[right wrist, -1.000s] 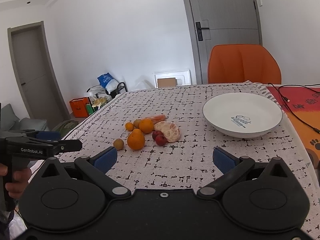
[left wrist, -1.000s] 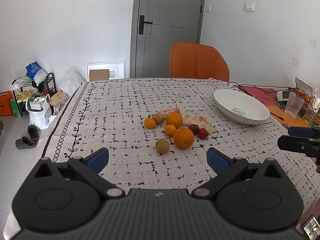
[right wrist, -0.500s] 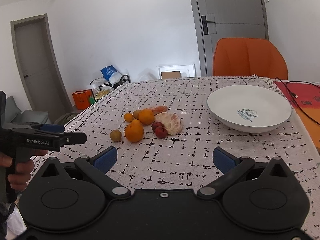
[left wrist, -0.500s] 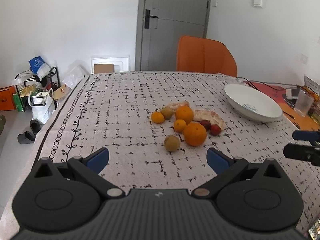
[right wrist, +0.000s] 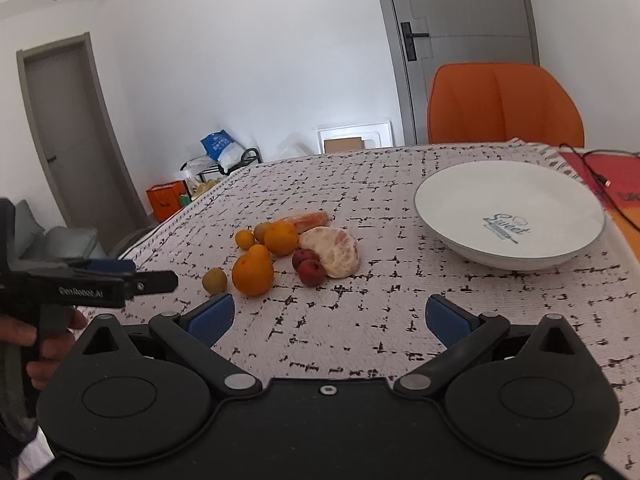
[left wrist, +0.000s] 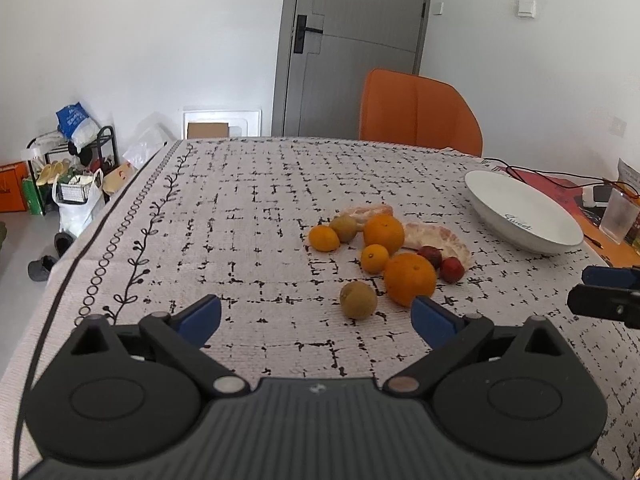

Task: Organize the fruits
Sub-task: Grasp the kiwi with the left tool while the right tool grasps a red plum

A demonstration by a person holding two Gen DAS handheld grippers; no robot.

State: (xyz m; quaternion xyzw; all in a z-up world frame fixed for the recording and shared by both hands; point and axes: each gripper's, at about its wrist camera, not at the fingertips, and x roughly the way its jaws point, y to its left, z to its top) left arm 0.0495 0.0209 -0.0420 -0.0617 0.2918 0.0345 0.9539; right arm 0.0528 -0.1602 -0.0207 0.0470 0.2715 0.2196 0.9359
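A cluster of fruit lies mid-table: a big orange (left wrist: 410, 278) (right wrist: 253, 272), a second orange (left wrist: 383, 233), small tangerines (left wrist: 323, 238), a brown kiwi (left wrist: 358, 300) (right wrist: 214, 280), two red plums (right wrist: 311, 272) and peeled pomelo pieces (right wrist: 334, 251). An empty white bowl (left wrist: 524, 217) (right wrist: 508, 210) stands to the right. My left gripper (left wrist: 316, 318) is open, just short of the kiwi. My right gripper (right wrist: 329, 316) is open and empty, short of the plums.
The patterned tablecloth (left wrist: 240, 216) covers the table, with its left edge close by. An orange chair (left wrist: 418, 114) stands at the far side. Black cables (left wrist: 540, 174), a plastic cup (left wrist: 620, 220) and a red mat lie at the far right. Bags and shoes lie on the floor at left.
Both grippers have moved forward towards the fruit, which now looks larger and nearer. Both stay open and empty. The fruit and the bowl have not moved.
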